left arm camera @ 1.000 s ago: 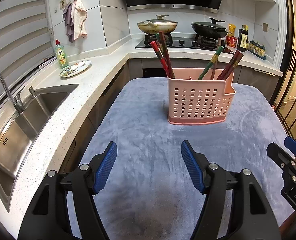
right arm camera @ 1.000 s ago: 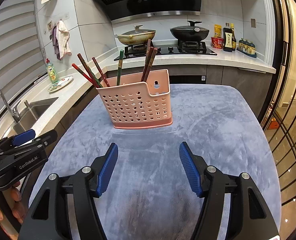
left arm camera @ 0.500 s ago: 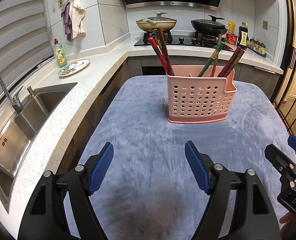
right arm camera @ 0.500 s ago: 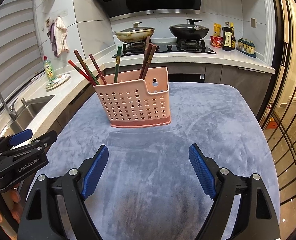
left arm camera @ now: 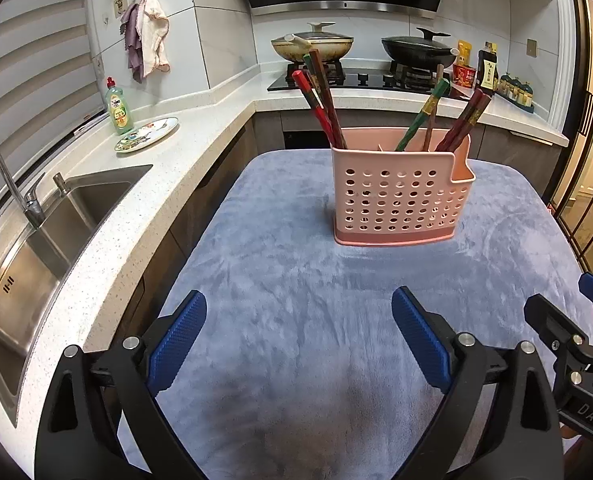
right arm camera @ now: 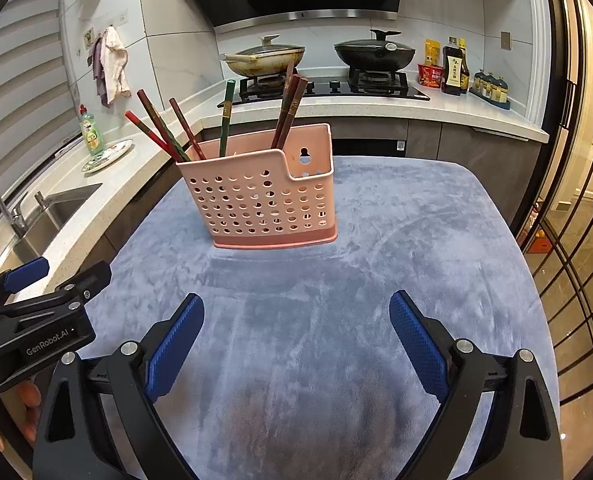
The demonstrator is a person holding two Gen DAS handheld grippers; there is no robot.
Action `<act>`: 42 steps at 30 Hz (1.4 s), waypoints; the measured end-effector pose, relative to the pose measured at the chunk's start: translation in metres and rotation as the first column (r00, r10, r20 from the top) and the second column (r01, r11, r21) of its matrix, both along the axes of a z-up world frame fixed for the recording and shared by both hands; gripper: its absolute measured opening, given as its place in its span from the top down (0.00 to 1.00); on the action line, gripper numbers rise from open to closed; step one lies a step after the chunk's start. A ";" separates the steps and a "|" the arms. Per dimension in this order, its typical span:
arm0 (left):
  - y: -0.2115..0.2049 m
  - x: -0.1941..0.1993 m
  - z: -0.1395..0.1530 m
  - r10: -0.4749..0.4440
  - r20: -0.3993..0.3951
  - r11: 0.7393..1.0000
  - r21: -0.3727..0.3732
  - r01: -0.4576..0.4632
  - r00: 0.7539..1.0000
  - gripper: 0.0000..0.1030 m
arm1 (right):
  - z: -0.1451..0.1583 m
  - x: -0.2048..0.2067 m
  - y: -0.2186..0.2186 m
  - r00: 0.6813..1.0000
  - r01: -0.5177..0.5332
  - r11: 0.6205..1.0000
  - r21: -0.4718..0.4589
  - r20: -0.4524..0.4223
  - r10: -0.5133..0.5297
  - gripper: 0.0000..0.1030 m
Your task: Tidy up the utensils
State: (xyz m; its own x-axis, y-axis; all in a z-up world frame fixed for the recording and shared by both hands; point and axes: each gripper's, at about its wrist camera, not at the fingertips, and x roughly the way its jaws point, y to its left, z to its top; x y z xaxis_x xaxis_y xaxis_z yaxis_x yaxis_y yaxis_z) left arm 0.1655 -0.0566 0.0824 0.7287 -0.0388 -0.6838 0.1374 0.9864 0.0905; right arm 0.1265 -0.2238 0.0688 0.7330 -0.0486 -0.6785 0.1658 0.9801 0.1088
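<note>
Kitchen island cloth (left arm camera: 296,264) with pink utensil caddy (left arm camera: 400,196) holding chopsticks (left arm camera: 324,100).
Left gripper (left arm camera: 298,336) and right gripper (right arm camera: 296,334), caddy at 12 o'clock, both spread wide, grasping nothing.

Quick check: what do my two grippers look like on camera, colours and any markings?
Both match: black angular frames with silver bolts and ribbed blue finger pads. The left gripper reads "GenRobot.AI" on its side in the right view; the right gripper shows "DAS" lettering. No cables visible.

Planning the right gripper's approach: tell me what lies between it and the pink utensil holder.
Nothing: in the right wrist view, only bare grey-blue cloth stretches from the open right gripper to the pink utensil holder.
</note>
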 end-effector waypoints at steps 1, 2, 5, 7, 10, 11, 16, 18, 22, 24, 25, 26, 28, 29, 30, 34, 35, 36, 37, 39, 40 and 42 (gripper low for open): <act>0.000 0.000 0.000 -0.001 -0.002 1.000 0.000 0.001 1.000 0.12 | 0.000 0.001 0.000 1.000 0.000 1.000 0.001 -0.001 0.000 0.13; 0.000 0.001 -0.001 -0.001 -0.003 1.000 0.001 0.001 1.000 0.12 | -0.001 0.001 0.000 1.000 0.004 1.000 0.001 -0.004 -0.004 0.13; 0.000 0.001 -0.001 0.002 -0.006 1.000 0.001 -0.002 1.000 0.10 | -0.002 0.001 -0.001 1.000 0.006 1.000 -0.005 -0.008 -0.006 0.13; -0.001 0.002 -0.002 0.004 -0.010 1.000 0.000 -0.004 1.000 0.09 | -0.002 0.002 0.000 1.000 0.007 1.000 -0.011 -0.009 -0.007 0.13; 0.000 0.003 -0.004 0.009 -0.020 1.000 -0.004 -0.009 1.000 0.08 | -0.002 0.003 0.000 1.000 0.006 1.000 -0.017 -0.012 -0.006 0.13; 0.000 0.003 -0.005 0.011 -0.022 1.000 -0.005 -0.011 1.000 0.07 | -0.002 0.003 0.000 1.000 0.006 1.000 -0.019 -0.012 -0.006 0.13; 0.002 0.005 -0.007 0.016 -0.032 1.000 -0.006 -0.016 0.999 0.07 | -0.003 0.005 0.000 1.000 0.010 1.000 -0.026 -0.016 -0.010 0.13; 0.003 0.006 -0.008 0.018 -0.035 1.000 -0.007 -0.018 0.999 0.07 | -0.003 0.005 0.000 1.000 0.013 0.999 -0.030 -0.019 -0.014 0.13; 0.003 0.007 -0.009 0.020 -0.040 1.000 -0.007 -0.021 0.999 0.07 | -0.004 0.006 -0.002 1.000 0.020 0.999 -0.030 -0.017 -0.021 0.13; 0.004 0.009 -0.010 0.021 -0.043 1.000 -0.007 -0.022 0.999 0.07 | -0.004 0.006 -0.002 1.000 0.021 0.999 -0.031 -0.020 -0.022 0.13; 0.003 0.009 -0.010 0.022 -0.044 1.000 -0.007 -0.022 0.999 0.07 | -0.004 0.007 -0.003 1.000 0.023 0.999 -0.033 -0.021 -0.023 0.13; 0.003 0.009 -0.011 0.023 -0.046 1.000 -0.007 -0.023 0.999 0.07 | -0.004 0.007 -0.003 0.999 0.024 0.999 -0.033 -0.022 -0.024 0.13; 0.003 0.010 -0.011 0.025 -0.049 1.000 -0.006 -0.025 0.998 0.07 | -0.005 0.008 -0.004 0.999 0.025 0.999 -0.033 -0.024 -0.026 0.13; 0.003 0.011 -0.012 0.026 -0.049 1.000 -0.006 -0.026 0.998 0.07 | -0.005 0.008 -0.004 0.999 0.026 0.999 -0.034 -0.025 -0.027 0.13; 0.003 0.011 -0.012 0.027 -0.050 1.000 -0.006 -0.027 0.998 0.07 | -0.005 0.009 -0.004 0.999 0.027 0.999 -0.036 -0.026 -0.028 0.13; 0.002 0.013 -0.013 0.027 -0.053 1.000 -0.004 -0.027 0.998 0.07 | -0.006 0.010 -0.005 0.999 0.029 0.999 -0.036 -0.029 -0.030 0.13; 0.001 0.013 -0.014 0.027 -0.054 1.000 -0.002 -0.027 0.998 0.07 | -0.006 0.011 -0.005 0.999 0.029 0.999 -0.037 -0.030 -0.030 0.13; 0.001 0.014 -0.014 0.027 -0.054 1.000 -0.001 -0.027 0.998 0.07 | -0.007 0.011 -0.005 0.999 0.029 0.999 -0.038 -0.031 -0.030 0.13; 0.001 0.014 -0.014 0.026 -0.055 1.000 -0.001 -0.026 0.998 0.07 | -0.007 0.012 -0.005 0.999 0.028 0.999 -0.037 -0.032 -0.029 0.13; 0.001 0.015 -0.014 0.027 -0.055 1.000 0.000 -0.027 0.998 0.07 | -0.008 0.013 -0.005 0.999 0.028 0.999 -0.041 -0.034 -0.030 0.13; 0.001 0.016 -0.015 0.027 -0.057 1.000 0.001 -0.027 0.998 0.07 | -0.008 0.013 -0.005 0.999 0.028 0.999 -0.042 -0.034 -0.029 0.13; 0.000 0.017 -0.016 0.027 -0.058 1.000 0.003 -0.027 0.998 0.07 | -0.008 0.014 -0.006 0.999 0.029 0.999 -0.042 -0.035 -0.030 0.13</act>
